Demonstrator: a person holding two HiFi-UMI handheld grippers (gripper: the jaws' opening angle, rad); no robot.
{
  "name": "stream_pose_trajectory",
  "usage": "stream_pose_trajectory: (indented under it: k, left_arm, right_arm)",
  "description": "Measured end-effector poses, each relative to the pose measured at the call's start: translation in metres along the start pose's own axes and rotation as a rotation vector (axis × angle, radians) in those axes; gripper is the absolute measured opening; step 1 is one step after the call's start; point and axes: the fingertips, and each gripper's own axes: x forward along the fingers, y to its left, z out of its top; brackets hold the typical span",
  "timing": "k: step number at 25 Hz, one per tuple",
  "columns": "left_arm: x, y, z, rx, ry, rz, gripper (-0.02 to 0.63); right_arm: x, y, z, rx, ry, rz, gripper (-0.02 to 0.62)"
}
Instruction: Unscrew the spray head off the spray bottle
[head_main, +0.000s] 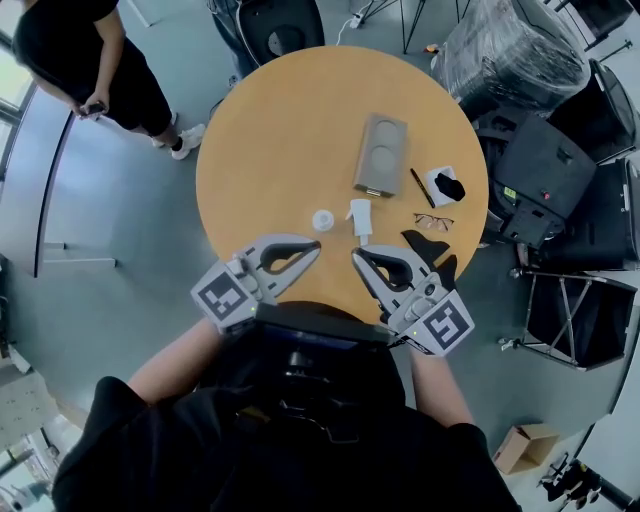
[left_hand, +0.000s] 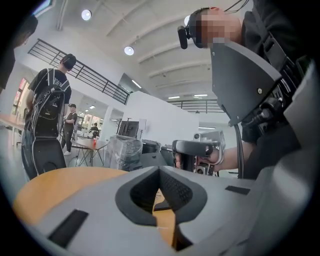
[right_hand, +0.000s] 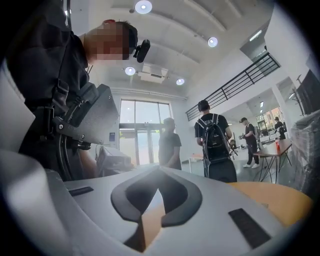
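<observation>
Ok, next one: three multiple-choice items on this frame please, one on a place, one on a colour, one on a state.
1. Where do the glasses lie? A) on the table, near its right edge B) in the grey tray C) on the floor
2. What colour is the table? A) white B) orange-brown C) black
3. How do the left gripper and the right gripper stand? A) both open B) both shut on the glasses C) both shut, empty
Answers: 1 A, the head view shows them resting on its top; 2 B, its top shows orange-brown; 3 C, each gripper view shows jaws together with nothing between.
</observation>
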Motion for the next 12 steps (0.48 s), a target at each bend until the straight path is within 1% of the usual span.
stream_pose_trajectory:
  k: [5,8,12]
  left_arm:
    - [0.0,-0.005,0.018,0.036,0.003,-0.001,0.002]
    - [-0.001,-0.005,0.024,0.059,0.007,0.001,0.002]
    - [-0.002,-0.008,0.03,0.075,-0.016,0.0,0.002]
  right_arm:
    - [-0.007,-0.001,0.018,-0.032,0.003,0.009,0.003]
    - [-0.009,0.0,0.02,-0.043,-0.006,0.004,0.003]
    - [-0.01,0.004,0.018,-0.039,-0.005,-0.005,0.003]
